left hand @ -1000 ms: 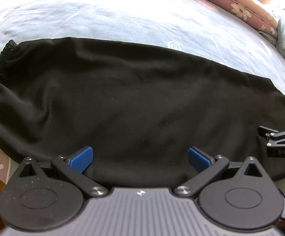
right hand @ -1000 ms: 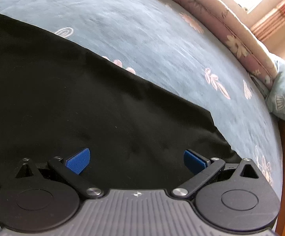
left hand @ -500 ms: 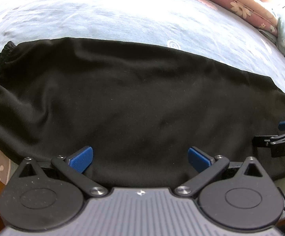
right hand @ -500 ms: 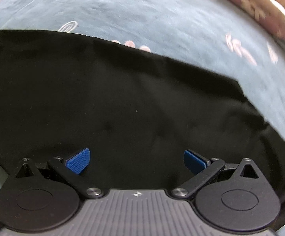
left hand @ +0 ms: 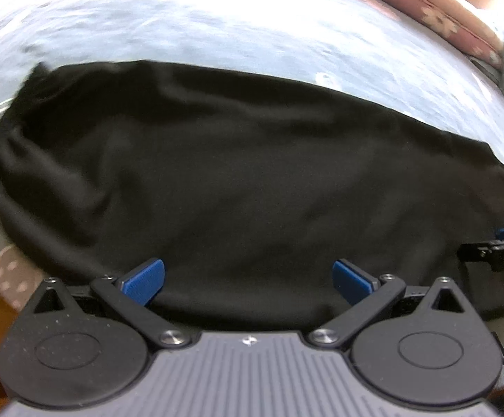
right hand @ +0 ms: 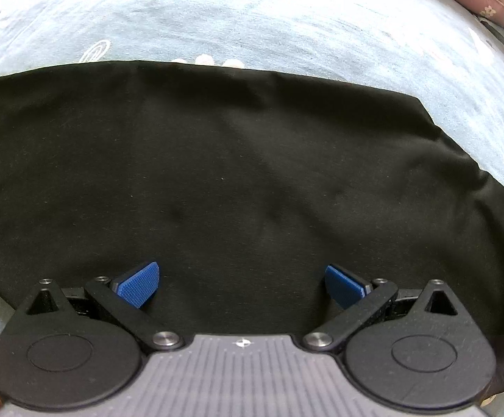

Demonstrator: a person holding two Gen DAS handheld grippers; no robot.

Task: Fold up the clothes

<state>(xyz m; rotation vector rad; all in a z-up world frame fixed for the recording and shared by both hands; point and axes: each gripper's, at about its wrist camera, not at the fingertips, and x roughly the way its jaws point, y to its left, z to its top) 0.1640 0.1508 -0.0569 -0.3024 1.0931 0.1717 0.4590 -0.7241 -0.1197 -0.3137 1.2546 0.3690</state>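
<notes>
On the bed (left hand: 252, 27), covered by a pale blue sheet with faint flower prints, a black garment (left hand: 238, 180) lies spread flat along the near edge. The left gripper (left hand: 248, 279) hovers over the garment's near hem with its blue fingers (left hand: 143, 280) spread wide, holding nothing; whether they brush the cloth cannot be told. The right gripper (right hand: 242, 283) is the same: fingers (right hand: 140, 284) wide apart, empty, above the black cloth (right hand: 238, 180).

The left wrist view shows the garment's gathered, elastic-looking end (left hand: 15, 132) at the far left, and the tip of the right gripper (left hand: 498, 248) at the right edge of the picture, over the cloth. It also takes in a pink flowered cushion (left hand: 439, 21) along the far side of the bed. The right wrist view shows the opposite end of the garment, a straight-cut corner (right hand: 422, 104), and a small black part at its left edge, too little to name.

Compared with half a second ago, the left view is blurred and has shifted slightly, the garment sitting lower in the picture. The right view has steadied, with the garment's far edge lower and its corner further right. Both pairs of fingers are as wide as before.
</notes>
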